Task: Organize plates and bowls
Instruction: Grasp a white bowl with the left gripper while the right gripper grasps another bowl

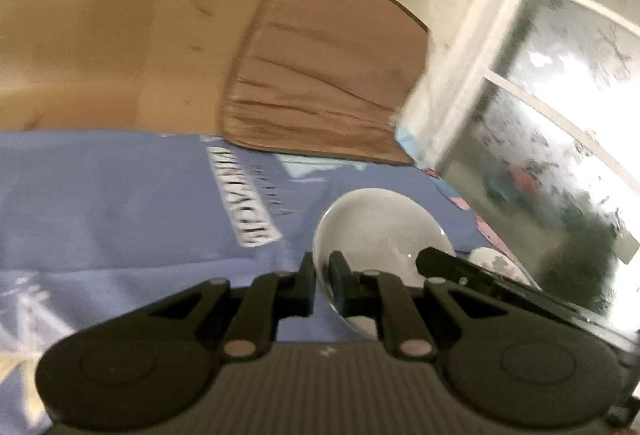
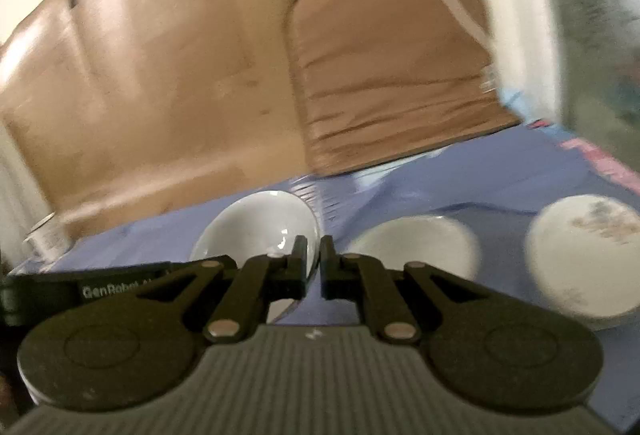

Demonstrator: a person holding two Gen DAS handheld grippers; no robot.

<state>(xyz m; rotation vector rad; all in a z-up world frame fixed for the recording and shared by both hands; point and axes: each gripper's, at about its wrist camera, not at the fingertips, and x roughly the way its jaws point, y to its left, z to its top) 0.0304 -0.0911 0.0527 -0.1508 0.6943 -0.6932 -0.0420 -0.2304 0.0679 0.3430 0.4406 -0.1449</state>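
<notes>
Gripping the rim of a clear glass bowl [image 1: 380, 235], your left gripper [image 1: 322, 277] had its jaws clamped on the near edge. Your right gripper [image 2: 314, 261] (jaws pressed together, whether on that bowl's [image 2: 256, 227] rim I cannot tell) sat beside it. At its two o'clock lay a white bowl [image 2: 416, 243] and a speckled plate [image 2: 580, 255] on the blue cloth [image 2: 500, 187].

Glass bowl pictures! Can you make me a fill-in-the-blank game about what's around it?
1. The glass bowl is above a ____ sheet.
2. Counting the plain white dish and the speckled dish, ____ white dishes lie beside the bowl.
3. The cushion behind everything is ____.

Missing words: blue; two; brown.
</notes>
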